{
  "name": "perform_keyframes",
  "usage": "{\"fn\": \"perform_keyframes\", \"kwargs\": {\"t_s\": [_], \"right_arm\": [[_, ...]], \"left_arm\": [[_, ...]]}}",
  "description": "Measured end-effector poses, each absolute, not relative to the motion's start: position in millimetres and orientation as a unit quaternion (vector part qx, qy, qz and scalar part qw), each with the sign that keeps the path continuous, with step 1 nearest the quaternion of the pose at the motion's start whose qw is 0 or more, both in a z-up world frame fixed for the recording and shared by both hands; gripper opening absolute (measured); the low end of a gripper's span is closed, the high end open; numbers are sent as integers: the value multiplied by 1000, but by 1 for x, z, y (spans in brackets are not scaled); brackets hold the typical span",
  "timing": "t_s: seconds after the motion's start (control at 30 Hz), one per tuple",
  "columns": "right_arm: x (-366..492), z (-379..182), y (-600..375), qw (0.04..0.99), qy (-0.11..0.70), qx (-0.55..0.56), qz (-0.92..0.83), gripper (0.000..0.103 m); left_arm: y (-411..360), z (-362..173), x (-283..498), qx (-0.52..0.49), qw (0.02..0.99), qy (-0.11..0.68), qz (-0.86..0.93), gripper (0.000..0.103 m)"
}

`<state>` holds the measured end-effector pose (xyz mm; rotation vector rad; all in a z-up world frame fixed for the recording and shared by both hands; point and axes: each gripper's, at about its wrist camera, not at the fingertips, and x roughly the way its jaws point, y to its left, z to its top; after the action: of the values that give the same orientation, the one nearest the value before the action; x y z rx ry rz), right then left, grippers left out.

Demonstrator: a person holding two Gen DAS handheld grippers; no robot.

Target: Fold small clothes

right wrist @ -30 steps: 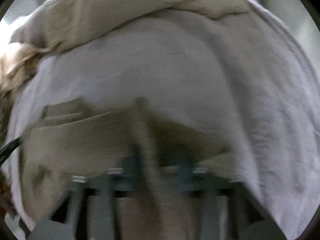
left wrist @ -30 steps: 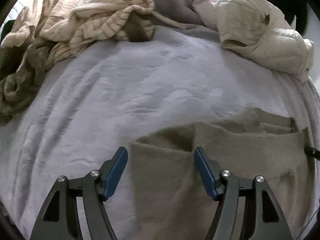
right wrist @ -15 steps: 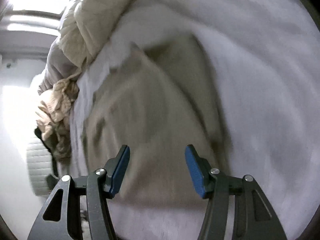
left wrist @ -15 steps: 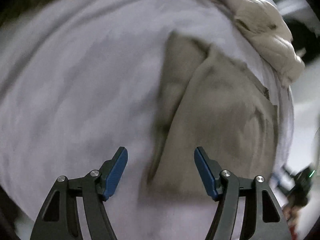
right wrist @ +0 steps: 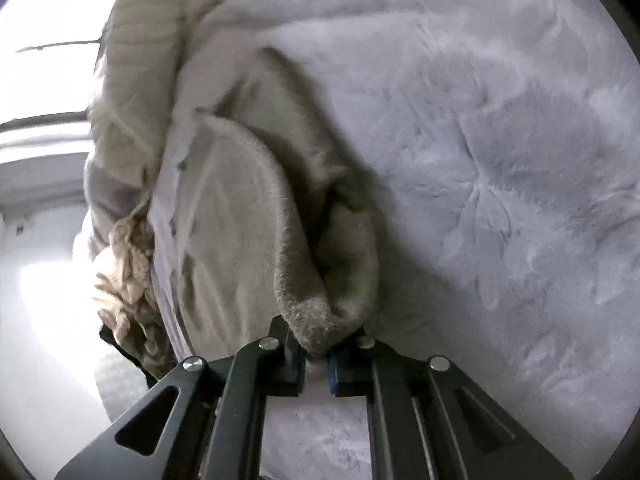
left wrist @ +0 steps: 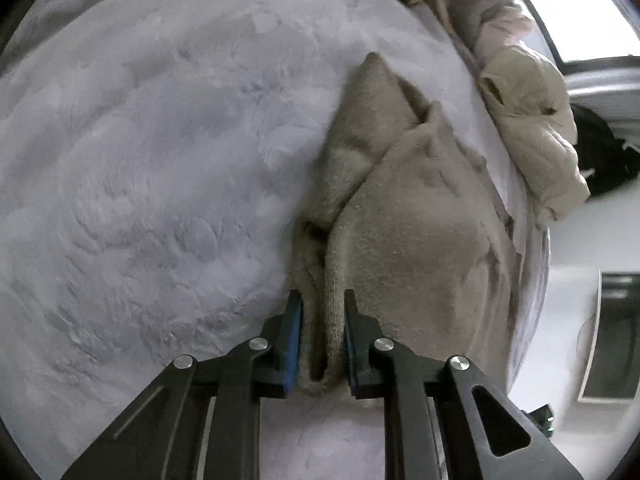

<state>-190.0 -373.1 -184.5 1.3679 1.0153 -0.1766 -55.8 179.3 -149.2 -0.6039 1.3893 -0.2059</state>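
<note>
An olive-brown knit garment [left wrist: 412, 216] lies folded over on the pale lilac fleece blanket [left wrist: 160, 184]. In the left wrist view my left gripper [left wrist: 320, 340] is shut on a doubled edge of the garment, the fabric bunched between its blue pads. Seen from the right wrist, the same garment [right wrist: 236, 224] lifts in a curved fold, and my right gripper [right wrist: 318, 344] is shut on its fuzzy edge. The cloth hides the right fingertips.
A cream quilted jacket [left wrist: 532, 128] lies at the bed's right side, also seen as the cream quilted jacket [right wrist: 148, 52] in the right wrist view. A heap of beige clothes [right wrist: 124, 276] sits at the bed's edge. A window [left wrist: 580, 16] glows beyond.
Both grippers stood open over the garment half a second ago; now each has closed on an edge of it. The cameras have swung and come nearer to the cloth.
</note>
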Motion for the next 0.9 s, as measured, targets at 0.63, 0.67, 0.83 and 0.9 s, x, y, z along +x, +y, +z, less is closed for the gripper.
{"fn": "perform_keyframes", "kwargs": {"t_s": [0.63, 0.67, 0.83, 0.9], "right_arm": [[-142, -168, -390, 711, 577, 398, -59, 5], [-143, -169, -386, 708, 582, 397, -50, 6], [-168, -184, -398, 700, 584, 407, -64, 6], [-174, -187, -402, 695, 570, 434, -63, 6]], "left_arm": [[163, -149, -49, -191, 738, 640, -99, 20], [163, -149, -50, -188, 739, 639, -100, 20], [162, -151, -51, -173, 744, 637, -102, 20], [162, -149, -50, -179, 744, 636, -97, 20]]}}
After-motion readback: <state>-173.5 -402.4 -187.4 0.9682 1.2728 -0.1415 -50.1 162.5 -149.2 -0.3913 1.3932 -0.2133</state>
